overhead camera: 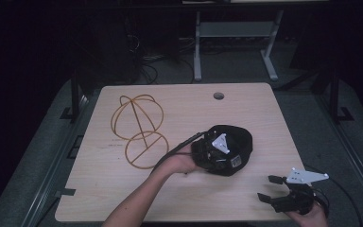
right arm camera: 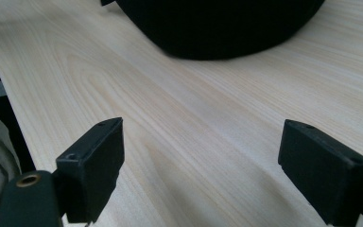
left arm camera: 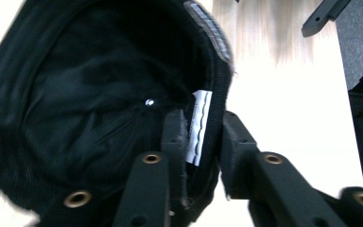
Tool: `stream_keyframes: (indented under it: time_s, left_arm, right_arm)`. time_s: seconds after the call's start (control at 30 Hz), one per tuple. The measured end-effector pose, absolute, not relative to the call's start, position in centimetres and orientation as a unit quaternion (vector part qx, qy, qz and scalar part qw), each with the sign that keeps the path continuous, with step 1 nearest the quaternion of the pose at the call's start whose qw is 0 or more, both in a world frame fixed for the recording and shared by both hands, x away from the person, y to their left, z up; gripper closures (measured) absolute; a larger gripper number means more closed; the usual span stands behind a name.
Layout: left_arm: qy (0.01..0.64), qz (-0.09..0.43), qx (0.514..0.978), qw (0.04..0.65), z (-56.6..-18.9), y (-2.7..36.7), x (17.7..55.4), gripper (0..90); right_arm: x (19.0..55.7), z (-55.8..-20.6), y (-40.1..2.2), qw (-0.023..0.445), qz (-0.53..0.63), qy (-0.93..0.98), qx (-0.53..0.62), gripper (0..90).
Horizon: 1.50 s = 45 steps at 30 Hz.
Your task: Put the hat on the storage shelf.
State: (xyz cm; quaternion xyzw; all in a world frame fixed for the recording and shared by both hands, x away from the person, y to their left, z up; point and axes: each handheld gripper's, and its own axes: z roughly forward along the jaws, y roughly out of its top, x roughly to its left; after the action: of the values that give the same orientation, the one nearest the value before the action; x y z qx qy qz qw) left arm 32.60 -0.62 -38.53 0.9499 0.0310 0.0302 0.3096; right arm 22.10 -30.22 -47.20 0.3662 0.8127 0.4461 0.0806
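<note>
A black hat (overhead camera: 238, 137) lies crown-down near the middle of the wooden table (overhead camera: 260, 111). My left gripper (overhead camera: 227, 158) reaches into it from the left. In the left gripper view the left gripper (left arm camera: 203, 137) is shut on the rim of the hat (left arm camera: 90, 109), pinching the band by a white label (left arm camera: 198, 125). My right gripper (overhead camera: 269, 188) rests near the front right edge, apart from the hat. In the right gripper view the right gripper (right arm camera: 201, 142) is open over bare wood, with the hat (right arm camera: 217, 28) ahead.
A gold wire hat stand (overhead camera: 146, 149) lies on its side on the left half of the table. A round cable hole (overhead camera: 218, 96) sits near the far edge. Beyond the table stand desk legs (overhead camera: 197, 52) and cables on a dark floor.
</note>
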Motion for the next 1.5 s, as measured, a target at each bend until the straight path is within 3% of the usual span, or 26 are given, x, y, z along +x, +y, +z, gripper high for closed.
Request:
stream_keyframes:
  time_s: [0.17,0.87,1.43,1.5]
  left_arm:
    - [0.037,0.023,0.945,0.323,-38.5,-0.7,32.6,80.4]
    - [0.071,0.002,0.907,0.415,-34.0,0.7,33.7,80.9]
    - [0.029,-0.026,0.892,0.450,-31.5,-0.7,32.2,81.1]
    - [0.019,-0.025,0.892,0.450,-31.2,-1.0,31.9,81.3]
  right_arm:
    - [22.1,-47.1,-30.1,0.082,0.447,0.813,0.365,14.7]
    - [23.0,-44.6,-29.4,0.102,0.497,0.781,0.363,14.6]
    - [25.5,-42.6,-26.5,0.128,0.528,0.770,0.334,15.7]
    - [25.5,-42.6,-26.4,0.129,0.530,0.770,0.332,20.1]
